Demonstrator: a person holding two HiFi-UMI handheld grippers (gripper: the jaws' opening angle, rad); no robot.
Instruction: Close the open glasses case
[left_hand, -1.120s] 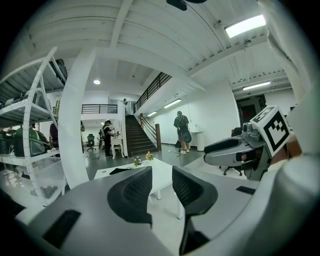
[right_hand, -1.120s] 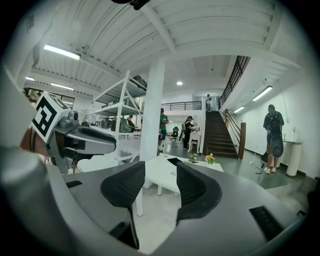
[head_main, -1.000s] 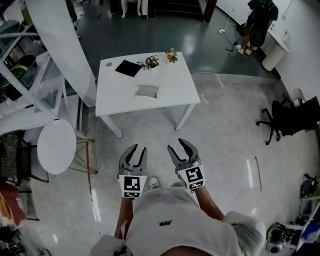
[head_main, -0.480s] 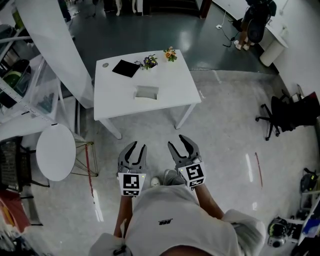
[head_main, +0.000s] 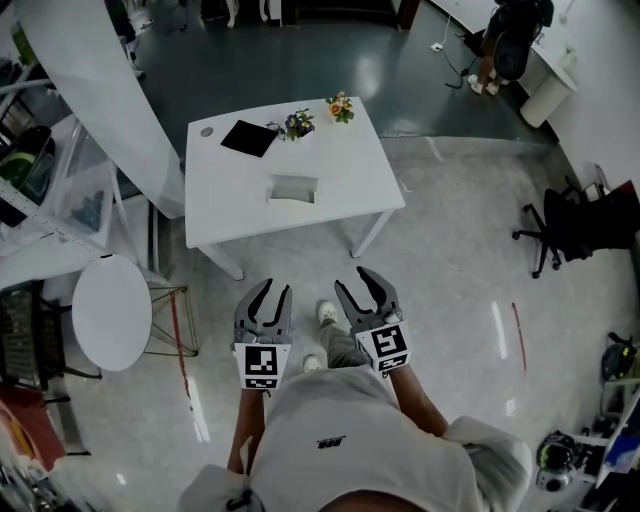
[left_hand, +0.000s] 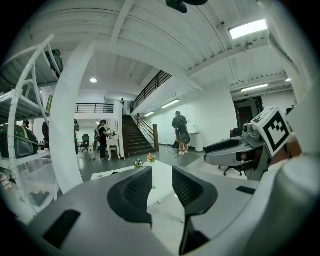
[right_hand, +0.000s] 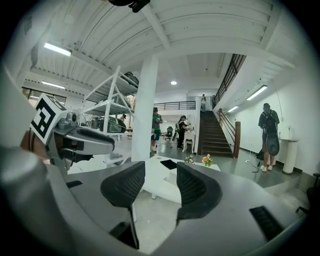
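The open glasses case (head_main: 293, 188), pale grey-green, lies near the middle of the white table (head_main: 235, 205) in the head view, well ahead of both grippers. My left gripper (head_main: 270, 291) and right gripper (head_main: 358, 277) are held side by side over the floor, short of the table's near edge, both open and empty. In the left gripper view the left gripper (left_hand: 162, 172) points at the table with nothing between its pads. The right gripper (right_hand: 160, 169) likewise frames the table (right_hand: 159, 181) between its jaws.
On the table's far side lie a black flat item (head_main: 248, 138), two small flower pots (head_main: 297, 124) (head_main: 341, 107) and a small disc (head_main: 207, 131). A round white side table (head_main: 112, 312), shelving (head_main: 40, 190) and a white column (head_main: 110, 90) stand at left. A black office chair (head_main: 565, 225) is at right.
The person has stepped a little toward the table; a shoe now shows between the grippers. Both grippers stay open and empty, at about the same spot in view.
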